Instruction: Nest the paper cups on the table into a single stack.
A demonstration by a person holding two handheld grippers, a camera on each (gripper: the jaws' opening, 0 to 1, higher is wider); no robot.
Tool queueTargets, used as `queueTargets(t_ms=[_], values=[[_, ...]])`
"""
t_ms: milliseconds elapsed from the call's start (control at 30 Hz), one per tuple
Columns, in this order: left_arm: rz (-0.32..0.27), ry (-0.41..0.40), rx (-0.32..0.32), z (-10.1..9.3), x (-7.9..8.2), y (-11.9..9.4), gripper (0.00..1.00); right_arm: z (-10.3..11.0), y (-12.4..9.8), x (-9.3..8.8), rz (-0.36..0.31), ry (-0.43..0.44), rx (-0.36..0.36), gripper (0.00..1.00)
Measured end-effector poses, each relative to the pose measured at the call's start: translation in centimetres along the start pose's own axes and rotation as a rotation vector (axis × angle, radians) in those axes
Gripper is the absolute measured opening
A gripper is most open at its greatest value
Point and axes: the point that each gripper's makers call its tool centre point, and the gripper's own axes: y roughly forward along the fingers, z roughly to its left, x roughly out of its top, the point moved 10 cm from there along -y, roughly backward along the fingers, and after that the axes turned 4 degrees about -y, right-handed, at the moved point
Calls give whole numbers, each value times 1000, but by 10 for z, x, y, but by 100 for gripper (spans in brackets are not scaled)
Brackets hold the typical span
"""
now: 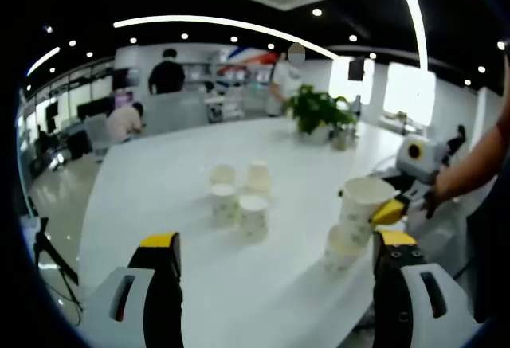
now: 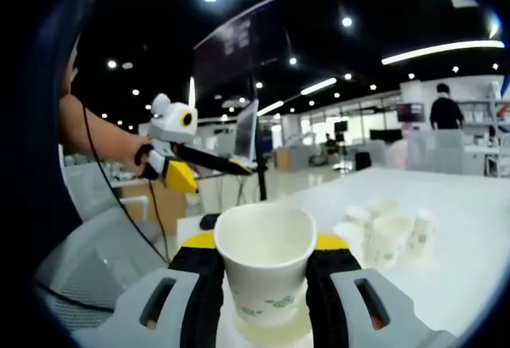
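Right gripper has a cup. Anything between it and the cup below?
Nothing visible. The held cup in the right gripper hangs directly over the lone cup; the other cups stand apart.

No text, label, brand or number can be read anywhere; the white paper cup (image 2: 265, 272) bears only a green pattern.

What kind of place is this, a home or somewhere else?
Probably an open-plan office or showroom: a long white table with a potted plant, strip ceiling lights, and a person at a desk in the background.
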Motion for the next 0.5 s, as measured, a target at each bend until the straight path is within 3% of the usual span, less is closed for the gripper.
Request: queueTargets(t_ms=[500], values=[[-2,0,2,0,0,-2,98,6,5,-19,55,0,-12,38]])
